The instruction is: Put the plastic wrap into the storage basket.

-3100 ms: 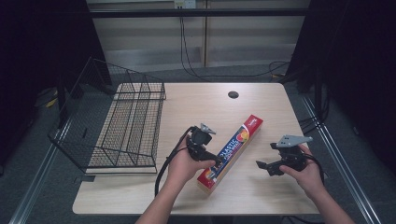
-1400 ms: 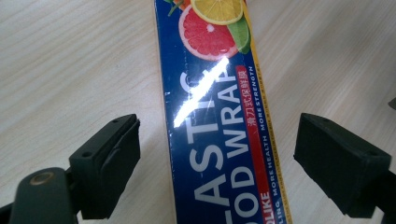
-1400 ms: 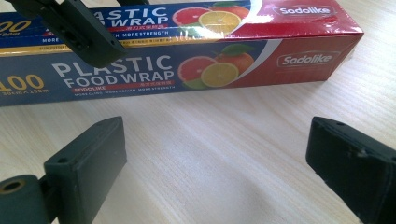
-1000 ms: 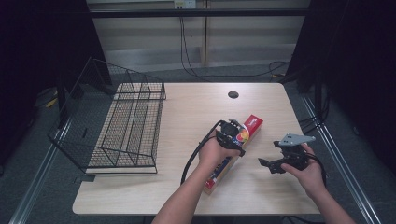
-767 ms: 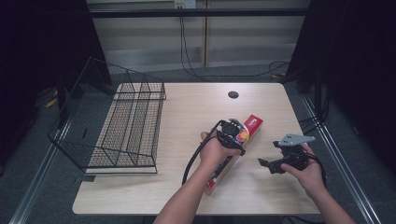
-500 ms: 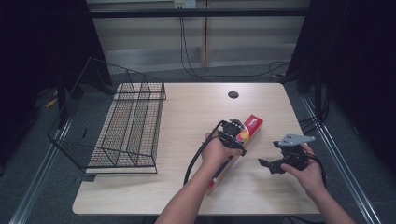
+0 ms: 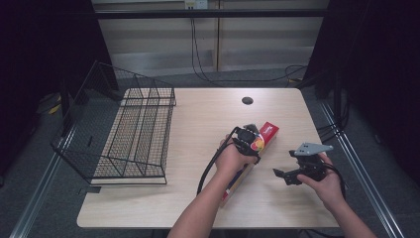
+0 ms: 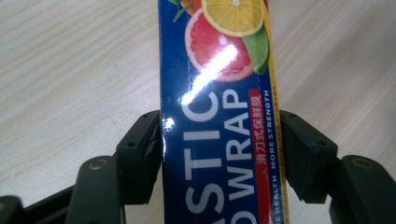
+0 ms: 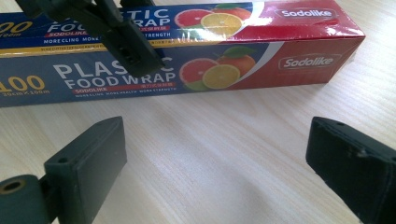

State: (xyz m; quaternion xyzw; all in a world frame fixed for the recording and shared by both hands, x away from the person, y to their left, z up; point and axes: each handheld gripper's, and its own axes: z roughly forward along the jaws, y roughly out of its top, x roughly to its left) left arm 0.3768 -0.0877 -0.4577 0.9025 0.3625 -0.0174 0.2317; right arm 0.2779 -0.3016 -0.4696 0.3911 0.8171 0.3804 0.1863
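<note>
On the table (image 7: 208, 114), left tool (image 8: 219, 144) grips "Sodolike" "PLASTIC FOOD WRAP" box (image 9: 196, 70).

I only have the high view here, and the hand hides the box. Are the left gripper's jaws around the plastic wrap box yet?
Observer: Yes. In the left gripper view, the left gripper has a jaw on each long side of the plastic wrap box.
Operator: And the right gripper?
Observer: The right gripper is open and empty, above bare table just short of the box.
Operator: Any brand on it?
Observer: Its red end reads Sodolike.
</note>
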